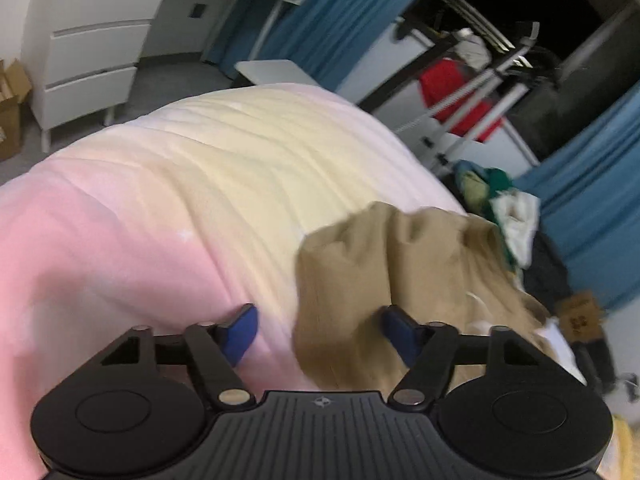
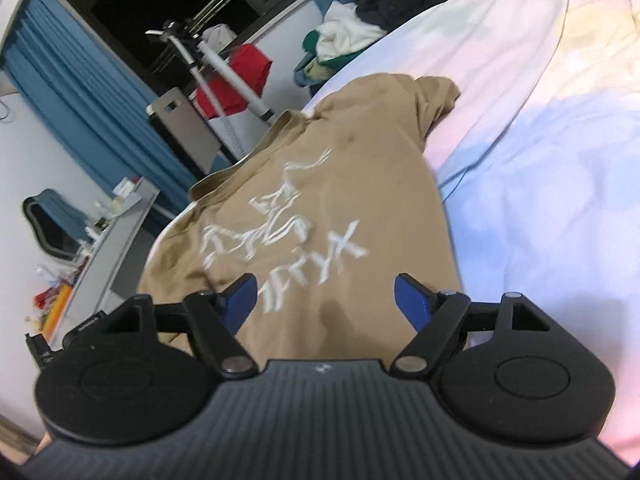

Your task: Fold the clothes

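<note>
Left wrist view: my left hand-held gripper [image 1: 318, 330] spread wide, nothing between fingers, over edge of tan T-shirt [image 1: 400, 276] where it meets pink-and-cream bedspread [image 1: 192, 184]. Shirt lies rumpled on bed. Clothes pile [image 1: 504, 204] beyond shirt, near blue curtain [image 1: 592, 184]. Right wrist view: my right hand-held gripper [image 2: 325, 298] also released, above T-shirt [image 2: 320, 184]; white print faces up, collar toward bed edge. Red garment [image 2: 236, 80] on drying rack [image 2: 216, 64] behind.
</note>
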`<state>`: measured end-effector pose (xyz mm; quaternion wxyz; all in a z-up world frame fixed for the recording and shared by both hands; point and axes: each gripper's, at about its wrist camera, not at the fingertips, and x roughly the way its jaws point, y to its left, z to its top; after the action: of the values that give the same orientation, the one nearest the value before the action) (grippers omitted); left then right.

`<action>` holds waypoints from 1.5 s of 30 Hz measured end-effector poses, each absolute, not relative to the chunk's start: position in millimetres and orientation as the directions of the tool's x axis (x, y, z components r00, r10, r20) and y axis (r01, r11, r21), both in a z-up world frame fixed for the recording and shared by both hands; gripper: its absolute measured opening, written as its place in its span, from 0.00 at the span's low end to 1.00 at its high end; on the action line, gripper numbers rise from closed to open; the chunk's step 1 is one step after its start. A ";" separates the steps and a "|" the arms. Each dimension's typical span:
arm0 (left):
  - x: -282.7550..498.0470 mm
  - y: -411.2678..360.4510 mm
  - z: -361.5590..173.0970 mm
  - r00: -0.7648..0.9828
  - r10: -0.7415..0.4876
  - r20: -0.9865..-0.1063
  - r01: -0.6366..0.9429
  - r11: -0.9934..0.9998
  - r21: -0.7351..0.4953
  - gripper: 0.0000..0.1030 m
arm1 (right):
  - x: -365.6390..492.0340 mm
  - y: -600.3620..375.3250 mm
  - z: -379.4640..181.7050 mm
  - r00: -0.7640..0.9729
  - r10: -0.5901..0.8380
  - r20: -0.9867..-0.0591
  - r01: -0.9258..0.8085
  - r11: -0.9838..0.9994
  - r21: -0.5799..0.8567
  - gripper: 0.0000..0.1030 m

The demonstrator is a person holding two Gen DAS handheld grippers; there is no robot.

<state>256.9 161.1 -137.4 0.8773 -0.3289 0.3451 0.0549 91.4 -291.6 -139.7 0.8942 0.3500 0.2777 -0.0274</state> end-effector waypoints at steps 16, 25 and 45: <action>345.6 173.3 -37.7 0.805 0.222 -0.550 -0.314 0.946 -0.077 0.02 | 129.5 -294.7 -160.2 0.831 0.117 -0.543 0.258 0.785 0.563 0.76; 358.6 169.9 -97.7 0.736 0.188 -0.651 -0.341 0.933 -0.115 0.23 | 137.9 -291.0 -164.4 0.827 0.086 -0.555 0.260 0.818 0.514 0.76; 50.1 51.1 -75.8 0.592 -0.228 -0.773 0.352 0.936 -0.006 0.41 | 84.7 -298.6 -130.6 0.786 0.086 -0.612 0.248 0.863 0.441 0.75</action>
<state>50.1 51.1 -75.8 0.8893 0.0736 0.4210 -0.1630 84.7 -298.6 -130.6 0.9091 0.2582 0.3240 -0.0445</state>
